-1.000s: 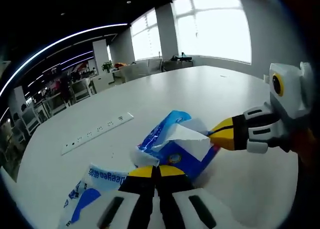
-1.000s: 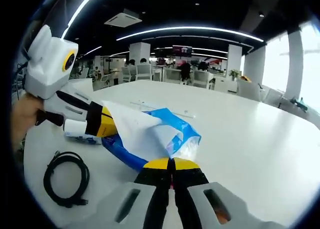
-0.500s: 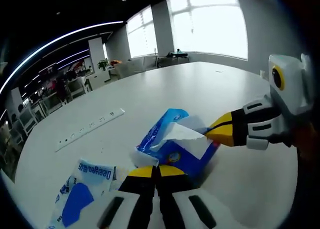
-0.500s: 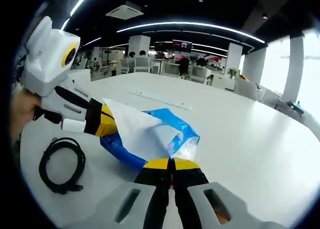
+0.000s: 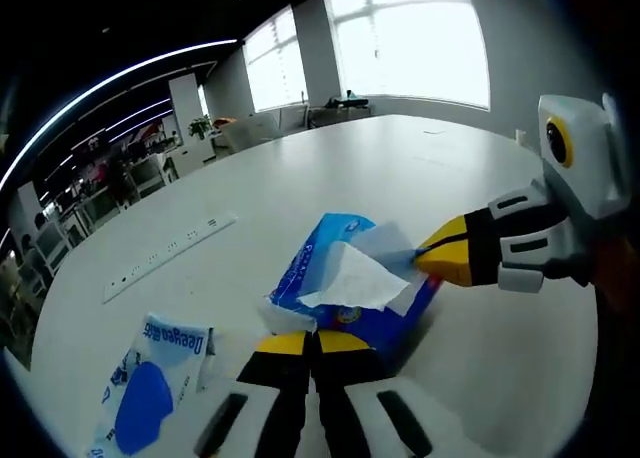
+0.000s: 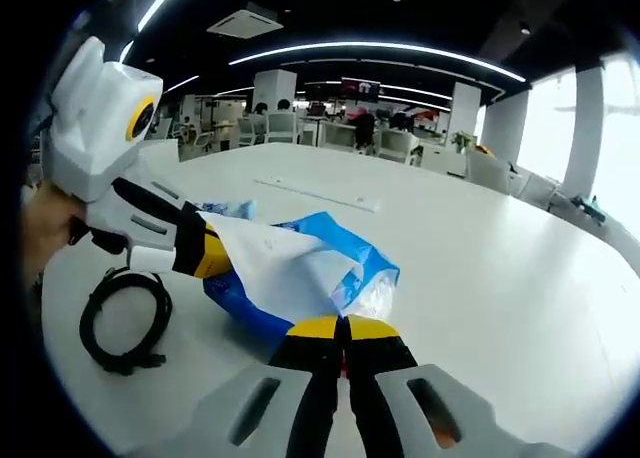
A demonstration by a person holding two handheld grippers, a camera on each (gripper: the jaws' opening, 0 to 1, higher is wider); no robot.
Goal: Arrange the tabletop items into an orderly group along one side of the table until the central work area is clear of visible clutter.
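Now, line by line.
Left gripper [image 5: 312,338]: jaws pressed together, pinching the near end of the tissue pack [image 5: 345,283]; from the right gripper view it comes in from the left [image 6: 215,253] with its yellow tips against the pack's white sheet.
Right gripper [image 6: 343,328]: jaws closed on the pack's clear plastic edge [image 6: 300,278]; in the left gripper view it reaches in from the right [image 5: 430,258], tips meeting the pack's far side.
Tissue pack: blue wrapper, a white tissue sticking up from the top, lying on the white table [image 5: 400,178] between the two grippers.
Second pack [image 5: 150,393]: blue and white, flat on the table, left of the left gripper.
Power strip [image 5: 170,258]: long, white, well beyond the packs.
Cable [image 6: 120,318]: black, coiled, on the table beneath the left gripper.
Hand [image 6: 45,233]: gripping the left gripper's body.
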